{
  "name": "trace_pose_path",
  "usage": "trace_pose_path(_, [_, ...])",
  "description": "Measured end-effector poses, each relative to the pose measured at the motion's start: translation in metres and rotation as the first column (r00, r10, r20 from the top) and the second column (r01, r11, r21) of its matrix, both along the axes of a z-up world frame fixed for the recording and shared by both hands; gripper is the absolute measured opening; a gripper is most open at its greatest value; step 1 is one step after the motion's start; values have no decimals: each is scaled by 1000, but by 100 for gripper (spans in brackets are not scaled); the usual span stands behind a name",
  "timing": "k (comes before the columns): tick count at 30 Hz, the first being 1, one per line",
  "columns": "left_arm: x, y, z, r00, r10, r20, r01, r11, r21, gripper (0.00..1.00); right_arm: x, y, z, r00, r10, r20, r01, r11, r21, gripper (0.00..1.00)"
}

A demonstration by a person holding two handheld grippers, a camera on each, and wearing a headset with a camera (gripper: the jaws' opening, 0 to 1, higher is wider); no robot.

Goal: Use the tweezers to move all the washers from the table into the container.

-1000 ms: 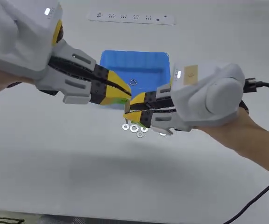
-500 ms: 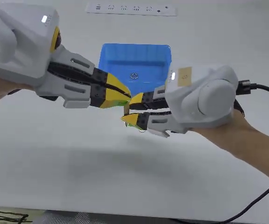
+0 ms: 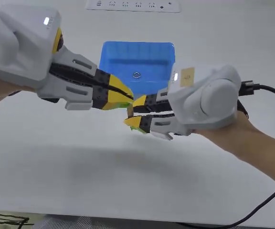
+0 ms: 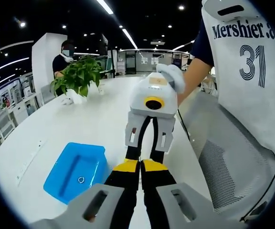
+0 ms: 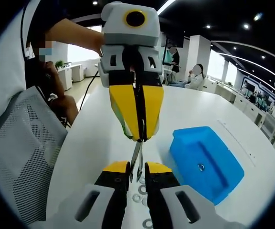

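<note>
The loose washers (image 5: 137, 197) lie on the white table (image 3: 80, 167) right beneath my right gripper (image 5: 137, 168). In the right gripper view I can make out three of them, close together, just past and under its yellow jaw tips. From the head view they are hidden under that gripper's body. The tweezers (image 5: 136, 160) hang above them, pointing down. Their upper end is clamped between the pressed-together yellow jaws of my left gripper (image 5: 140, 136), and their thin arms run down into the narrow gap between my right gripper's jaws. Those jaws sit close on either side of the tweezer arms, but I cannot tell whether they are squeezing them or merely flanking them. I also cannot tell whether the tweezer tips touch a washer. In the head view the two grippers meet nose to nose over the table, left from the left side and right from the right. The blue container (image 3: 137, 59) stands just beyond where the grippers meet, near the washers but apart from them, with one washer already lying inside on its floor (image 3: 136, 75). A black cable (image 3: 271, 90) trails from the back of my right gripper, and a white power strip (image 3: 132, 5) lies at the table's far edge.
</note>
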State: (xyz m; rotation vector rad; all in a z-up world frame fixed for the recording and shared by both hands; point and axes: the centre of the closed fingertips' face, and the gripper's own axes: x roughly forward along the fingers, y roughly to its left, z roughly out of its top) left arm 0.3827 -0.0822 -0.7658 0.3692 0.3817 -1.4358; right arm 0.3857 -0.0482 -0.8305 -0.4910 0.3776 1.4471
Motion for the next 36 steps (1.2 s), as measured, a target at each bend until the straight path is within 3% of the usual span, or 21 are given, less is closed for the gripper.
trace_pose_path(4, [4,1,3,1000,12,2,-12,1000,-17,5,-2,-3,-7,1000,5,-9,-5,1000,-25,16])
trace_pose_path(8, [5,2,4,1000,11,-4,-12,1000,-23,5,-1,-3,-4,1000,-5,0,5,1000,-7,15])
trace_pose_path(15, [5,5,1,1000,6,-4,-6,1000,-17,5,1,-3,-4,1000,-12,-5,11,1000,-6,12])
trace_pose_path(28, [5,12,-11,1000,9,-10,-9,1000,0,5,2,1,-16,999,17,40,-15,999,-48,12])
trace_pose_path(36, [8,13,-12,1000,12,-9,-12,1000,-3,5,5,2,-17,999,13,40,-11,999,-51,12])
